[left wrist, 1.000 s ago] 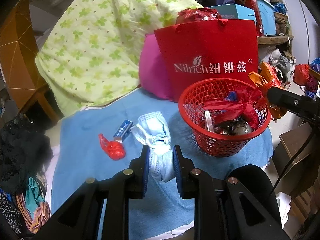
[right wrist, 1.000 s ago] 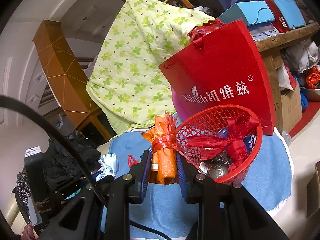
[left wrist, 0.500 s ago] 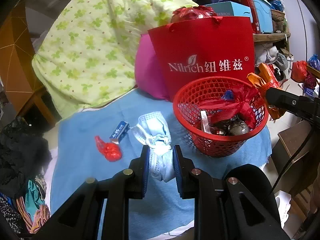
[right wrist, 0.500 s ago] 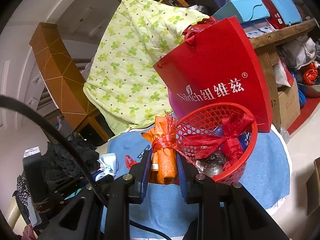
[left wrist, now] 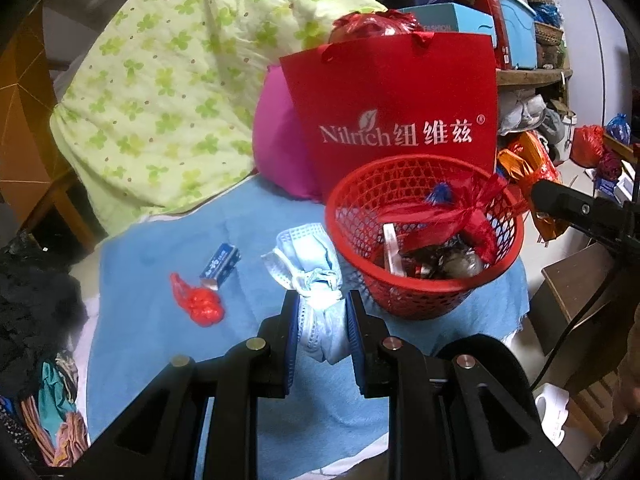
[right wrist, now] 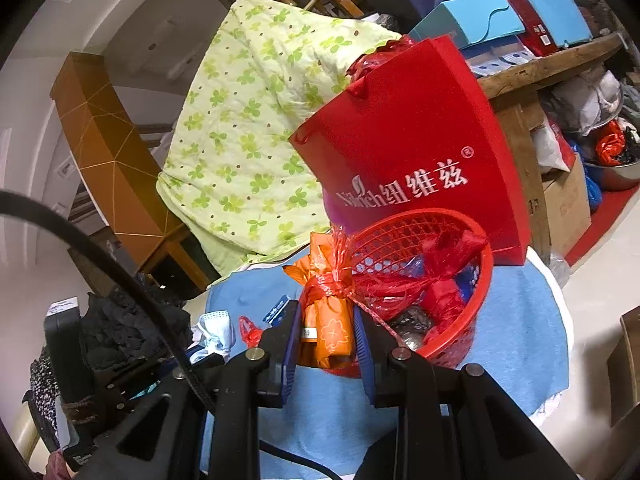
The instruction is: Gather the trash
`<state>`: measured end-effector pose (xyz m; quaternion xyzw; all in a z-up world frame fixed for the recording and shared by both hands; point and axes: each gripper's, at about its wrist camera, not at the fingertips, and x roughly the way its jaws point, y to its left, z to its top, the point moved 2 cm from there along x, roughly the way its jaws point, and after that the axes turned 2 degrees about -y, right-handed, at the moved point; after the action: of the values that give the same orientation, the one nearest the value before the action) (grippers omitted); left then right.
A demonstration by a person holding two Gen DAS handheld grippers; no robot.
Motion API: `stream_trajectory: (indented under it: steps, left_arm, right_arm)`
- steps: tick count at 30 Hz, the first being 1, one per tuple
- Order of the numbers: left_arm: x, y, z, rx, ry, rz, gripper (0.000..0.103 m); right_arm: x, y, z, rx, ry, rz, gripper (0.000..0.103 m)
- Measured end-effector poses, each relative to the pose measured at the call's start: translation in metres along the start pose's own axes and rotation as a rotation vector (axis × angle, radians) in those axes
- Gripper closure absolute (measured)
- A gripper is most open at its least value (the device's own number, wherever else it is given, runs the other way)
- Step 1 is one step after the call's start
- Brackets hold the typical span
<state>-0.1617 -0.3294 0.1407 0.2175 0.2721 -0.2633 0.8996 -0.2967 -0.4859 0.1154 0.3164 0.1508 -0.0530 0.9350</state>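
The red basket [left wrist: 424, 236] on the blue-cloth desk [left wrist: 160, 272] already holds several wrappers. The left hand-held gripper [left wrist: 322, 320] pinches a crumpled face mask [left wrist: 316, 280] just at the basket's 8 o'clock; the right hand-held gripper [right wrist: 326, 332] pinches an orange wrapper [right wrist: 328, 316] at the rim. By my reading both drops remain, then the red scrap [left wrist: 200, 304] and small blue pack [left wrist: 220, 266] at the mask's 9 o'clock.

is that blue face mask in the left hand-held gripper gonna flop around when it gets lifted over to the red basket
Probably yes. The face mask looks crumpled and soft, bunched between the pads of the left hand-held gripper, so its loose end and ear loops will likely droop. It seems very light, so it should not slip from the pinch. A loop could snag on the mesh rim of the red basket.
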Motion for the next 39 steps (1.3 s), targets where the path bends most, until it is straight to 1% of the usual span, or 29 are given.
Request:
stream_trajectory:
  steps: [5,9,12,16,18,20,21,22,23,24,25,26,27,28,29,31,32,34,35,37,39]
  left_arm:
    - [0.005,0.0,0.015,-0.02,-0.015,-0.051,0.079]
    - [0.013,0.001,0.03,-0.043,-0.027,-0.109,0.079]
    - [0.021,0.0,0.046,-0.062,-0.041,-0.176,0.079]
    - [0.032,-0.005,0.062,-0.084,-0.074,-0.266,0.076]
    - [0.044,-0.009,0.069,-0.11,-0.086,-0.331,0.076]
    - [0.058,-0.015,0.071,-0.125,-0.085,-0.36,0.063]
    - [0.065,-0.017,0.071,-0.125,-0.085,-0.368,0.061]
    - [0.075,-0.021,0.069,-0.115,-0.077,-0.358,0.053]
    - [0.081,-0.021,0.067,-0.113,-0.066,-0.345,0.046]
    - [0.088,-0.019,0.062,-0.124,-0.051,-0.343,0.045]
    - [0.089,-0.017,0.059,-0.135,-0.043,-0.35,0.045]
    - [0.092,-0.012,0.053,-0.149,-0.027,-0.358,0.045]
    - [0.091,-0.008,0.049,-0.155,-0.02,-0.354,0.045]
    - [0.088,0.001,0.041,-0.158,-0.024,-0.344,0.045]
    - [0.084,0.008,0.034,-0.155,-0.033,-0.335,0.043]
    - [0.08,0.023,0.022,-0.142,-0.046,-0.293,0.04]
    - [0.079,0.035,0.011,-0.136,-0.052,-0.25,0.04]
    - [0.08,0.057,-0.01,-0.136,-0.039,-0.192,0.04]
    - [0.084,0.074,-0.026,-0.149,-0.013,-0.146,0.04]
    - [0.09,0.102,-0.052,-0.185,0.026,-0.088,0.04]
    - [0.094,0.125,-0.073,-0.223,0.056,-0.033,0.04]
  right_arm:
    - [-0.004,-0.009,0.012,0.008,-0.021,-0.022,0.074]
    - [-0.003,-0.012,0.025,0.012,-0.041,-0.024,0.073]
    - [0.005,-0.016,0.036,0.022,-0.048,-0.021,0.073]
    - [0.025,-0.028,0.054,0.089,-0.054,-0.004,0.073]
    - [0.042,-0.036,0.062,0.124,-0.048,-0.001,0.073]
    - [0.062,-0.046,0.07,0.173,-0.04,-0.015,0.073]
    - [0.075,-0.053,0.072,0.203,-0.025,-0.026,0.072]
    - [0.086,-0.059,0.074,0.229,-0.008,-0.034,0.07]
    - [0.098,-0.064,0.074,0.256,0.013,-0.035,0.065]
    - [0.108,-0.07,0.073,0.283,0.041,-0.035,0.056]
    - [0.114,-0.073,0.071,0.304,0.055,-0.031,0.037]
    - [0.118,-0.076,0.068,0.335,0.061,-0.02,0.035]
    - [0.12,-0.077,0.066,0.339,0.062,-0.01,0.035]
    - [0.119,-0.074,0.064,0.323,0.06,-0.005,0.035]
    - [0.115,-0.069,0.061,0.281,0.048,-0.016,0.035]
    - [0.107,-0.06,0.056,0.22,0.036,-0.034,0.035]
    - [0.103,-0.051,0.053,0.174,0.033,-0.038,0.035]
    - [0.097,-0.036,0.05,0.119,0.033,-0.03,0.035]
    - [0.095,-0.023,0.048,0.077,0.034,-0.019,0.035]
    - [0.092,-0.003,0.046,0.024,0.039,0.009,0.035]
    - [0.094,0.02,0.042,-0.02,0.049,0.056,0.035]
